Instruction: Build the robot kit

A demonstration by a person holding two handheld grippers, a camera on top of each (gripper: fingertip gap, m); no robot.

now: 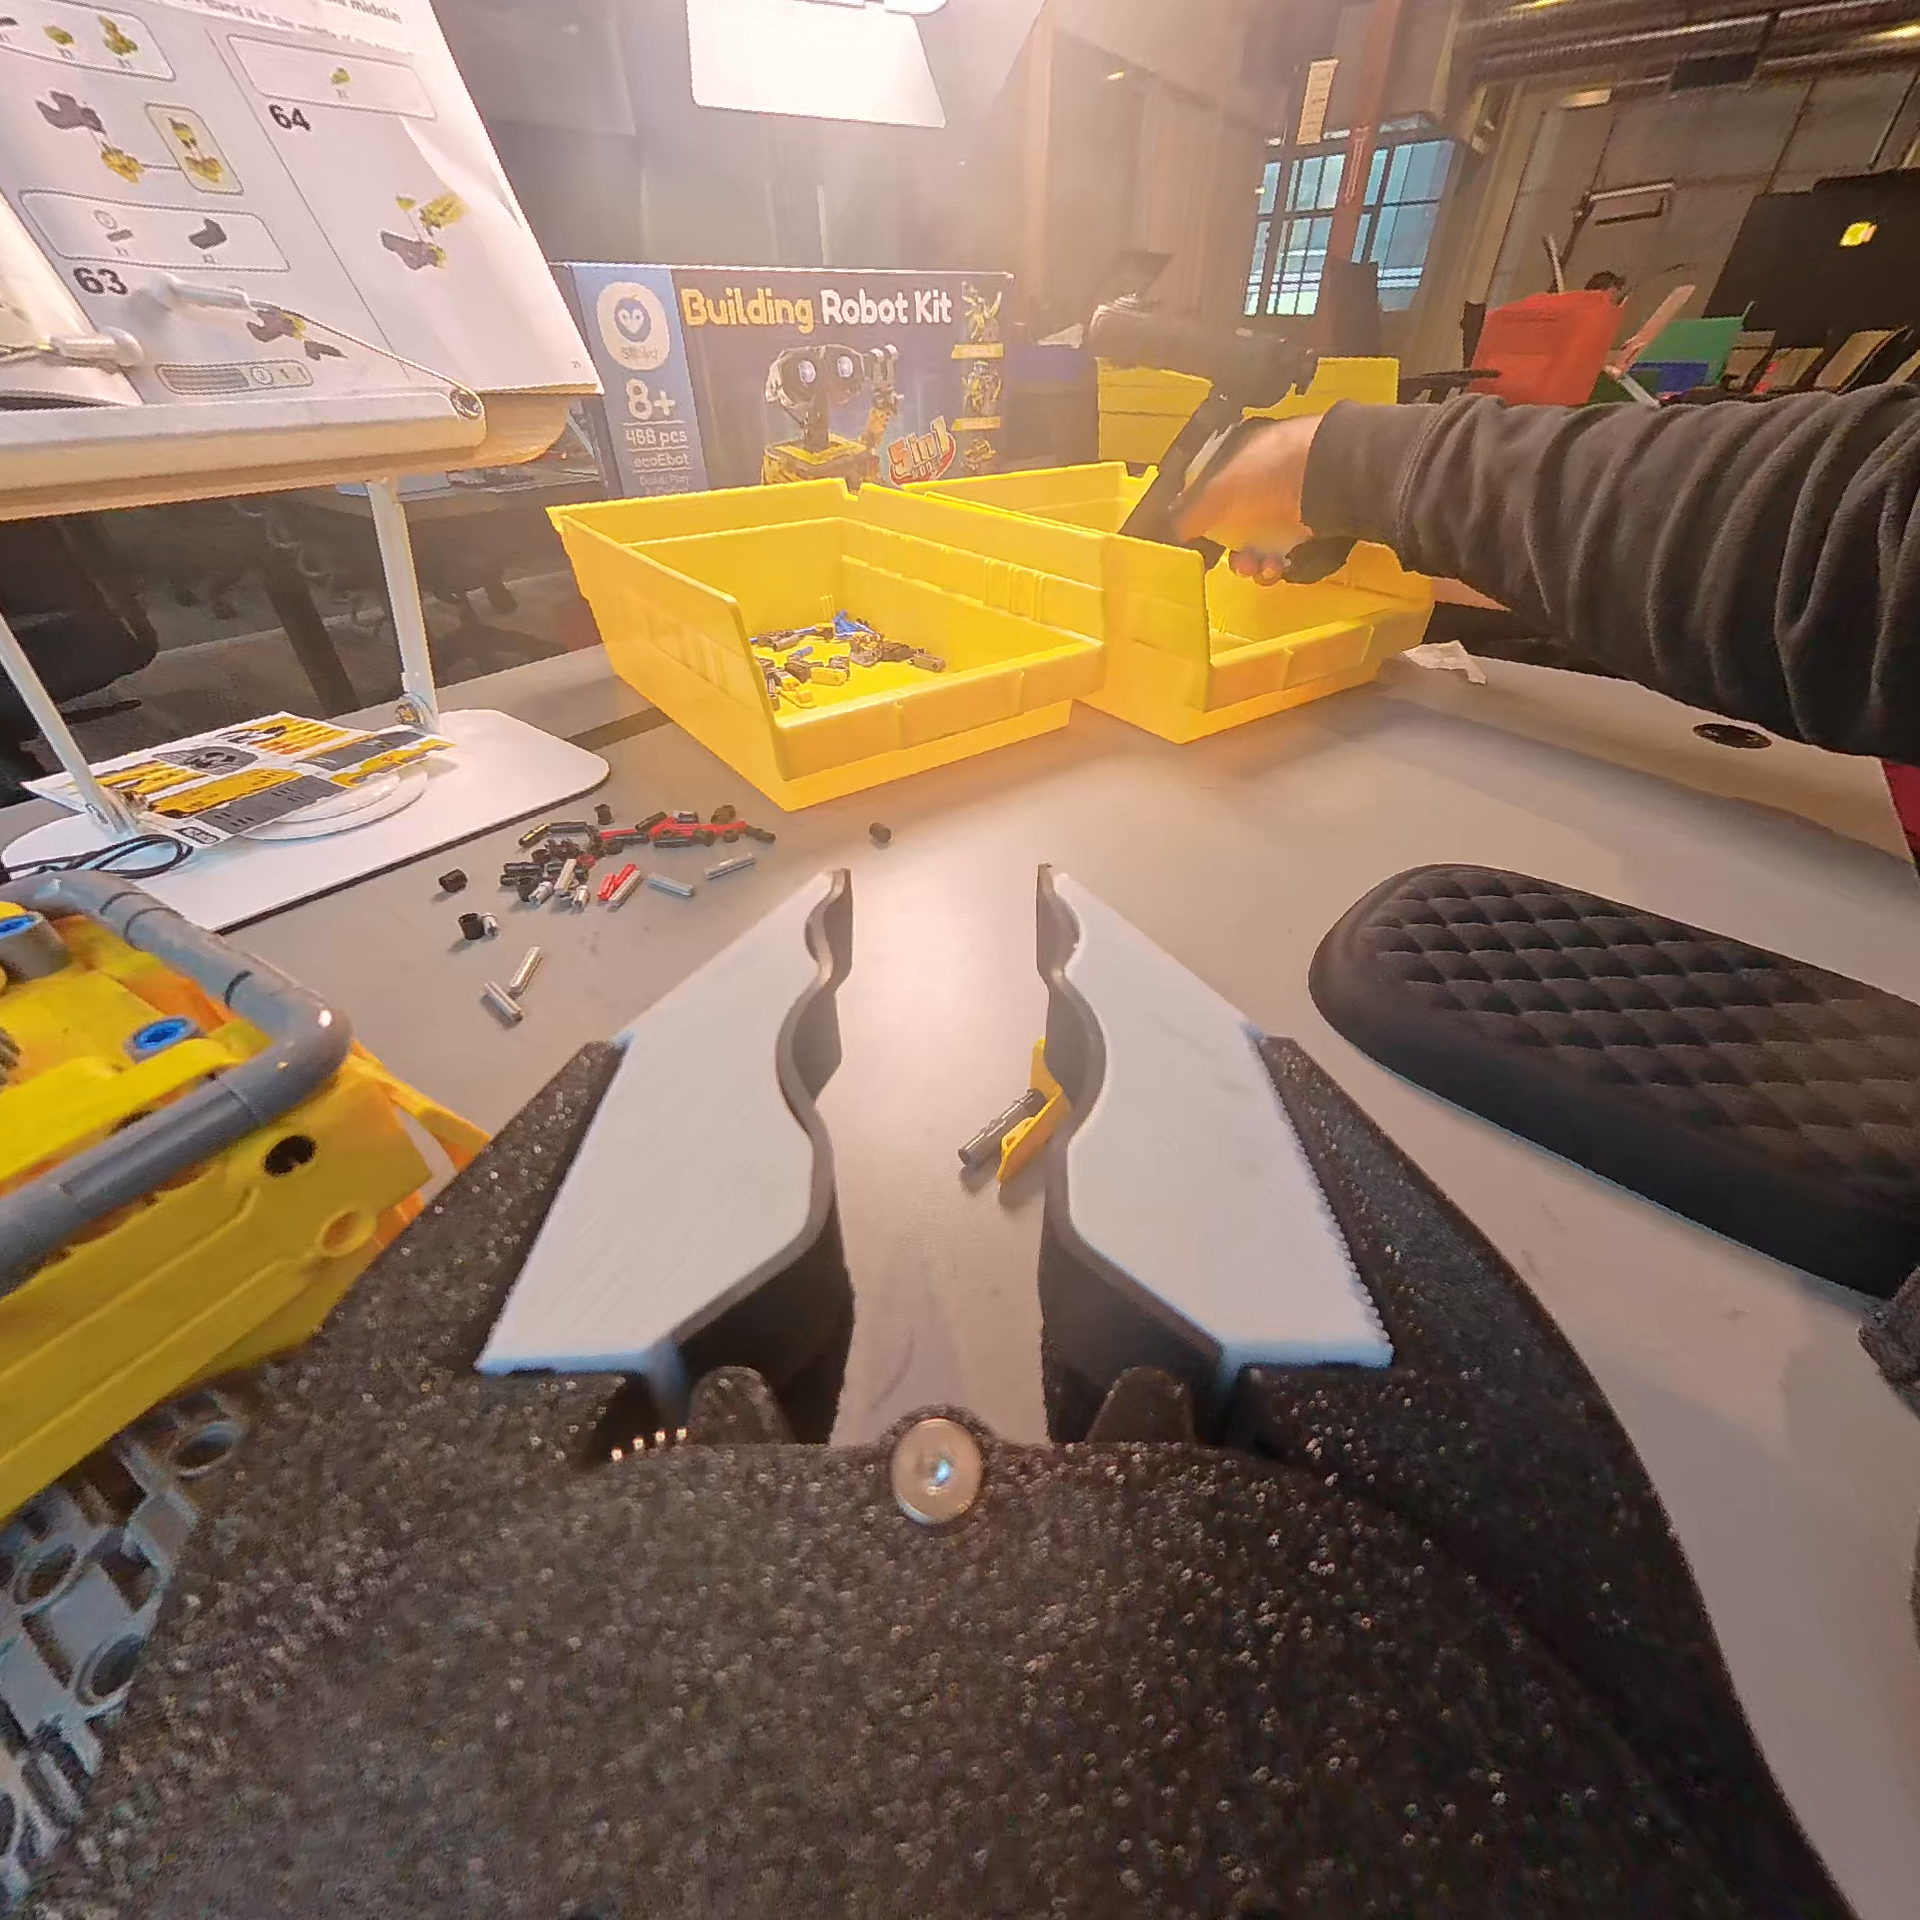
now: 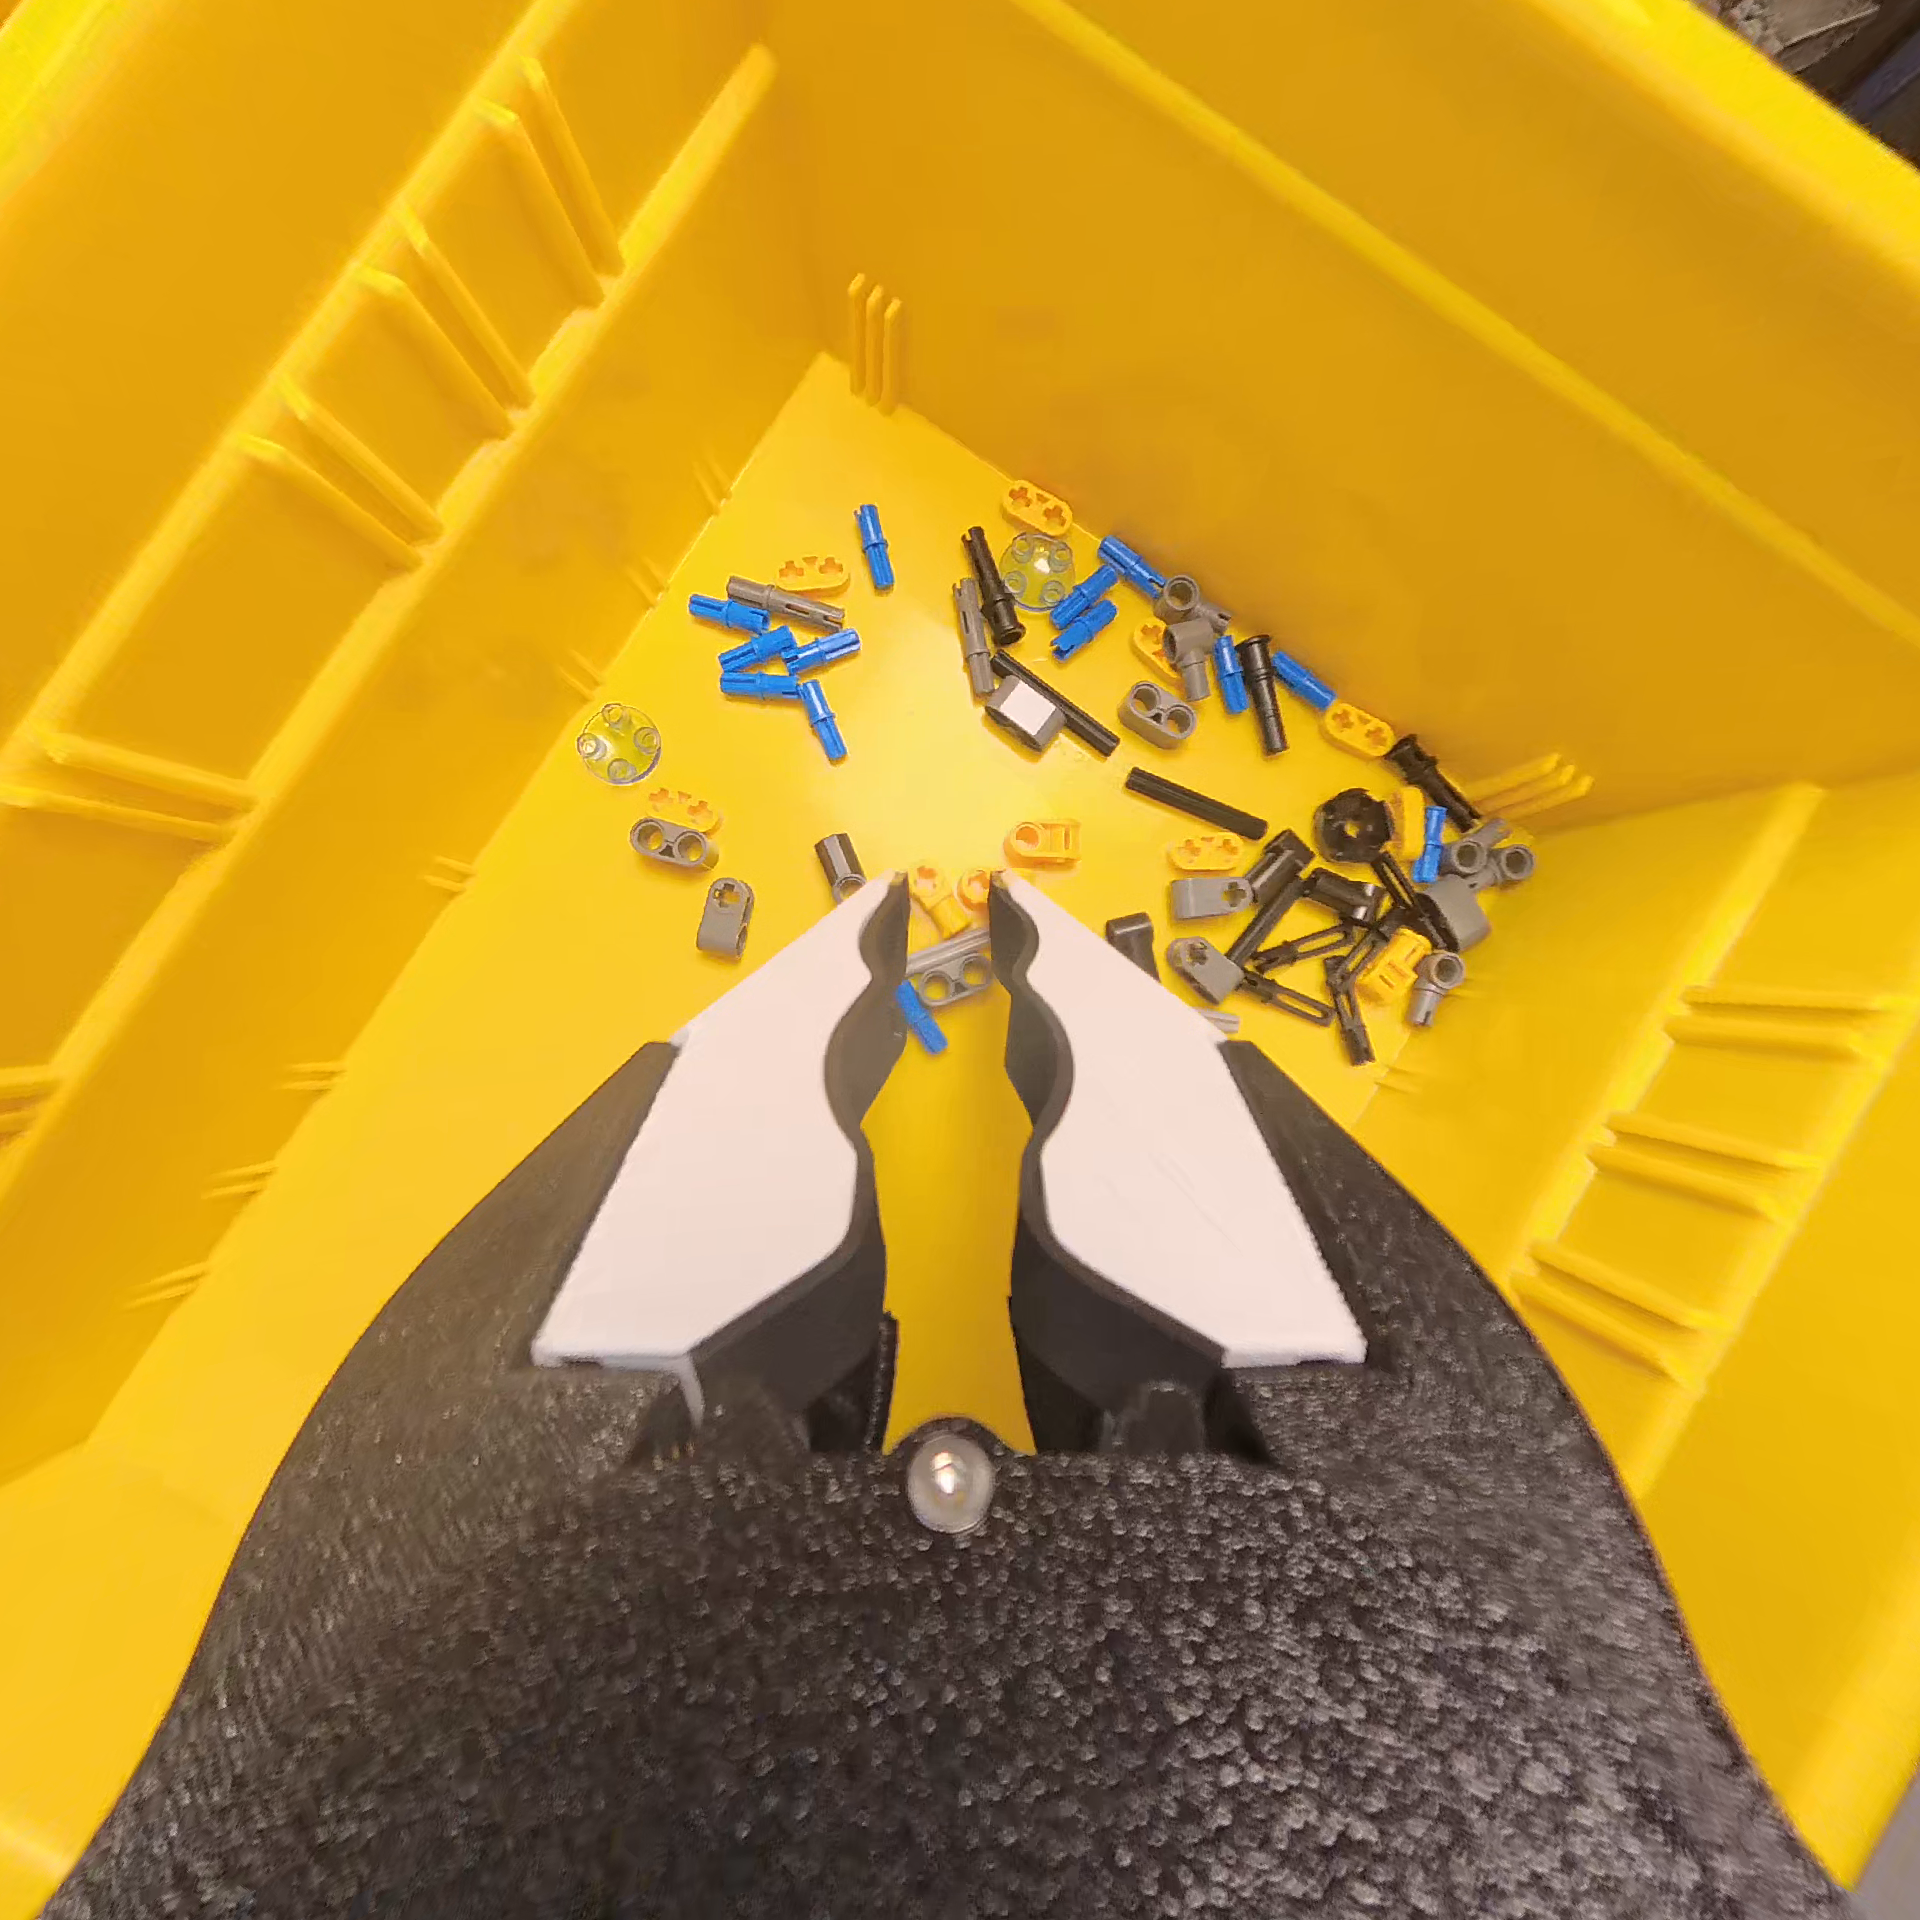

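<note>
My left gripper (image 1: 943,883) is open and empty, low over the grey table (image 1: 1195,831). A small yellow piece with a black pin (image 1: 1023,1117) lies on the table between the fingers, against the right one. A yellow and grey brick model (image 1: 156,1143) sits close at its left. My right gripper (image 2: 948,888) is inside a yellow bin (image 2: 1247,312), slightly open, with its tips on either side of small yellow connectors (image 2: 943,906). Blue pins (image 2: 779,655) and a heap of black and grey parts (image 2: 1330,914) lie around it. The left wrist view shows it held by a hand (image 1: 1226,488) in the right bin (image 1: 1278,665).
A second yellow bin (image 1: 665,613) with parts stands at the middle back. Loose pins (image 1: 613,862) lie on the table ahead left. A black wrist rest (image 1: 1662,1039) lies to the right. A booklet on a stand (image 1: 260,208), a sticker sheet (image 1: 239,769) and the kit box (image 1: 810,364) are behind. Across from one pair of fingers to the other is roughly 50 cm.
</note>
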